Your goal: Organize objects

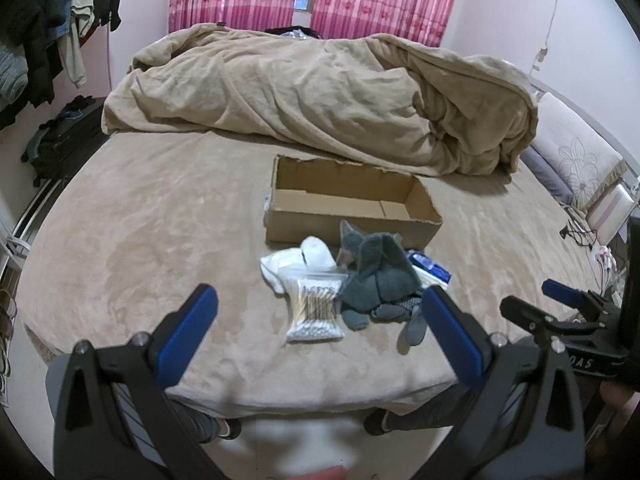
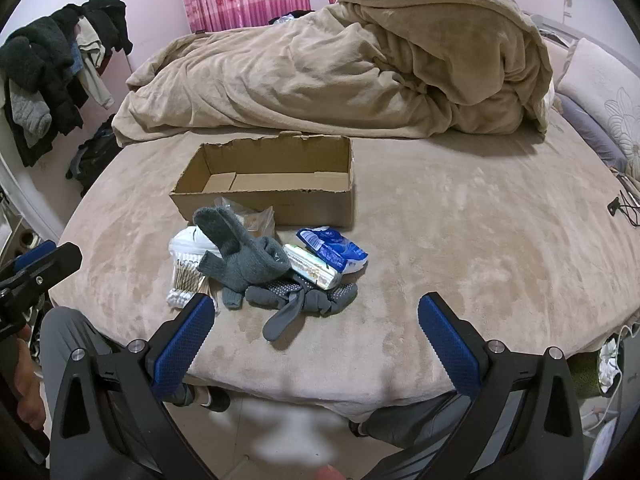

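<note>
On bed, cardboard box stood empty; just near of it, pile untouched: grey gloves, cotton swabs, tissue packs. Left tongs and right tongs gaped wide, holding nothing. Sorting seemingly not begun.

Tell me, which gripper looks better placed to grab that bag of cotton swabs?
Probably the left gripper: the bag of cotton swabs lies centred between its open fingers, whereas it sits left of the right gripper.
</note>
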Action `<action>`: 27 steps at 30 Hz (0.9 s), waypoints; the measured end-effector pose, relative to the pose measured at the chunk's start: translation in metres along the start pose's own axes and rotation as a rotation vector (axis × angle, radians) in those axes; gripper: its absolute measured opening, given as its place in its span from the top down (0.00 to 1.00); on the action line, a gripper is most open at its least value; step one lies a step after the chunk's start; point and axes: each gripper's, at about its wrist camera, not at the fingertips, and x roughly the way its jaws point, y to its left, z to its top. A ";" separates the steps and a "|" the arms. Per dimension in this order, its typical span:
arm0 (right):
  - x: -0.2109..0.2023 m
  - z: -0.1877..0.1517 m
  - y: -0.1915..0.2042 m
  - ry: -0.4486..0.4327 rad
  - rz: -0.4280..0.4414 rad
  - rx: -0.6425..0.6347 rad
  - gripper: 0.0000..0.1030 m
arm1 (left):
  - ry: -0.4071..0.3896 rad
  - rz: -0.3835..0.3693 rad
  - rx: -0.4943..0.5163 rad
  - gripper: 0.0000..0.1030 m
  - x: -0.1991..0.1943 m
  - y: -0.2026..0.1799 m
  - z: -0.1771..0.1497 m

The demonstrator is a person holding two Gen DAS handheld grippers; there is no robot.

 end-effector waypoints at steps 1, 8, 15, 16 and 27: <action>0.000 0.000 0.000 0.000 0.000 0.001 0.00 | 0.000 -0.001 -0.001 0.01 0.000 0.000 0.000; 0.000 0.000 0.000 0.000 0.001 0.000 0.00 | -0.003 0.001 0.000 0.01 0.000 0.000 0.000; 0.001 -0.001 0.000 0.000 0.000 0.000 0.00 | -0.003 0.000 -0.001 0.01 0.000 0.001 0.000; 0.001 0.000 0.000 0.001 0.001 0.001 0.00 | -0.006 0.001 0.000 0.01 0.000 0.000 0.000; 0.000 0.000 0.000 0.001 0.001 0.000 0.00 | -0.013 0.006 0.003 0.01 -0.001 -0.001 0.001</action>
